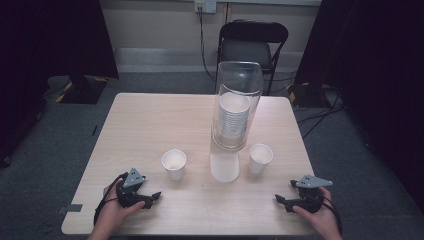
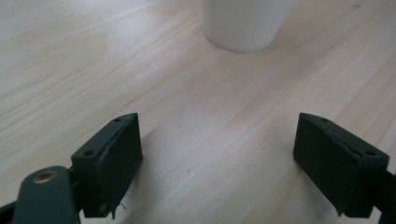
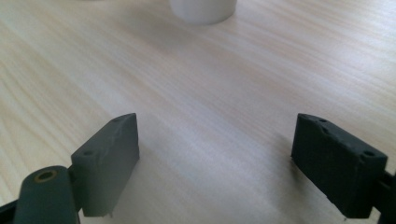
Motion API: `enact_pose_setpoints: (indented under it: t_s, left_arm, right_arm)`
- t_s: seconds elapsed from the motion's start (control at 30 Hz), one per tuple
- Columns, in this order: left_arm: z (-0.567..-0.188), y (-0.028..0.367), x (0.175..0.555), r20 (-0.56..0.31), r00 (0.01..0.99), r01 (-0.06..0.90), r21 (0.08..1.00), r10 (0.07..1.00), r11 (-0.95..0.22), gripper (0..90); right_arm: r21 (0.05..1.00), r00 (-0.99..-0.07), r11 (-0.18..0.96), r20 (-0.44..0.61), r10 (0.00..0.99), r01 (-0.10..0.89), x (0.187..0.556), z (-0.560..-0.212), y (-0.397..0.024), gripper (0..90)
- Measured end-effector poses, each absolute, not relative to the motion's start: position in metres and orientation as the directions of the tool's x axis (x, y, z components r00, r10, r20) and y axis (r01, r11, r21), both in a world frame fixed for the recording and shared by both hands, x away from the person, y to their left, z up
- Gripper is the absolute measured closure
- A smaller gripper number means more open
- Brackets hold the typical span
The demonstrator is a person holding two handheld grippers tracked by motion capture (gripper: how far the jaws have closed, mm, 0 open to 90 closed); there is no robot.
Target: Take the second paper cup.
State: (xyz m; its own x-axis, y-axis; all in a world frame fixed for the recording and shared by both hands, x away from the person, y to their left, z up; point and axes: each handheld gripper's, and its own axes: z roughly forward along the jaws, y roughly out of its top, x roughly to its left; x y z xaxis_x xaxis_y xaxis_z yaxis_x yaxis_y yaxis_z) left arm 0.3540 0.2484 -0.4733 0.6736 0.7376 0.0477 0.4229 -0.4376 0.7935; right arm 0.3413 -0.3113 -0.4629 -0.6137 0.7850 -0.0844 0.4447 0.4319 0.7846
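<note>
Two white paper cups stand upright on the wooden table (image 1: 150, 120), one left of centre (image 1: 174, 163) and one right of centre (image 1: 260, 158). Between them rises a tall clear tube (image 1: 236, 102) on a white base (image 1: 225, 167), with a stack of cups inside. My left gripper (image 1: 156, 195) rests near the front left edge, open and empty, with a cup's foot (image 2: 243, 23) ahead of its jaws (image 2: 217, 158). My right gripper (image 1: 279, 199) lies near the front right edge, jaws (image 3: 215, 158) wide apart over bare wood, with a white round foot (image 3: 203, 9) farther ahead.
A black chair (image 1: 252, 42) stands behind the table's far edge. Dark curtains hang at both sides, and cables (image 1: 315, 117) run over the grey carpet at the right. Bare wood lies between the grippers and the cups.
</note>
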Motion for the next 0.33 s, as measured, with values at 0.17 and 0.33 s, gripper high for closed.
enact_pose_setpoints:
  t_s: [0.17,0.33]
  left_arm:
    - [-0.4733,0.2484,0.3539,0.048,0.673,0.423,0.794,0.738,-0.438,15.1]
    - [-0.4733,0.2484,0.3540,0.048,0.674,0.423,0.793,0.737,-0.438,15.1]
  right_arm:
    - [0.779,-0.623,0.444,-0.088,0.777,0.444,0.3416,-0.4632,-0.3114,13.4]
    - [0.777,-0.624,0.444,-0.086,0.777,0.446,0.3419,-0.4632,-0.3114,13.0]
